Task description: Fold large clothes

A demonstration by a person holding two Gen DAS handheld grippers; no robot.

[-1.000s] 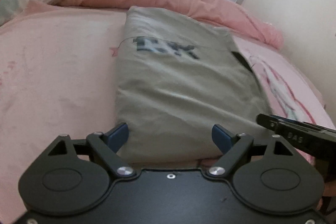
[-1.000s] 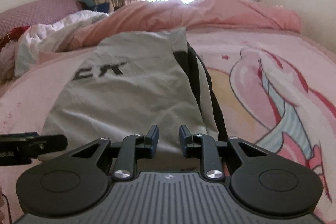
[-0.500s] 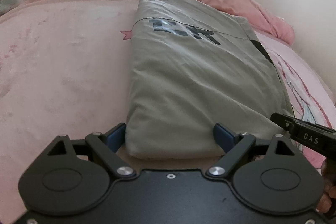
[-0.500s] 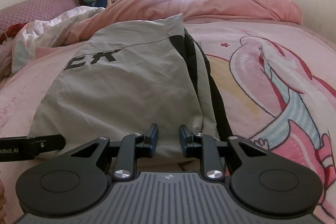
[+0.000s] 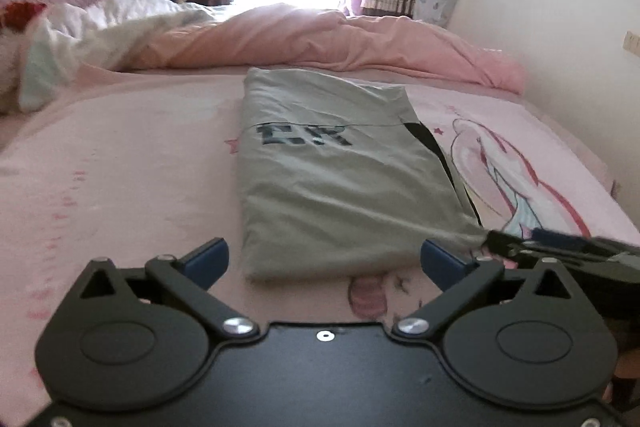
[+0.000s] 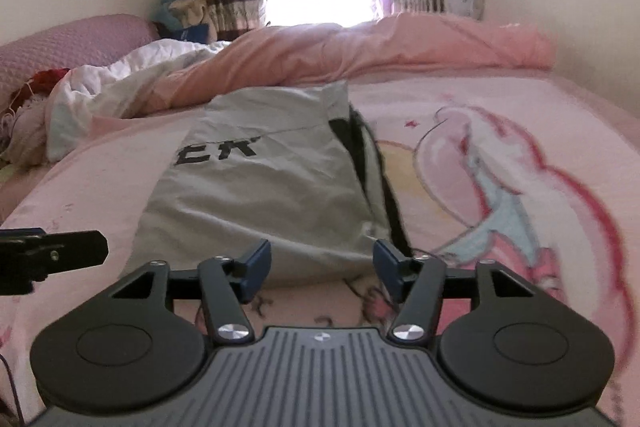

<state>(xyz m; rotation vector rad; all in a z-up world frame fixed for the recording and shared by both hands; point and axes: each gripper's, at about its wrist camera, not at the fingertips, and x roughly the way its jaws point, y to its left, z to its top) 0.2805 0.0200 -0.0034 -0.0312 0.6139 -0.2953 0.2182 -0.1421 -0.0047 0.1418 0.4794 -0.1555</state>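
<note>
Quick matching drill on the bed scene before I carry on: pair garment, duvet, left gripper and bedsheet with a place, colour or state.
1 grey garment
2 pink duvet
3 left gripper
4 bedsheet

A bunched along the far side of the bed
B cartoon print
C folded, dark lettering on top
D open, nothing between its fingers

Pairs: 1-C, 2-A, 3-D, 4-B

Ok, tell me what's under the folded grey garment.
The grey garment lies on a pink cartoon-print bedsheet. Black fabric of its own peeks out along one edge. Anything else beneath is covered.
</note>
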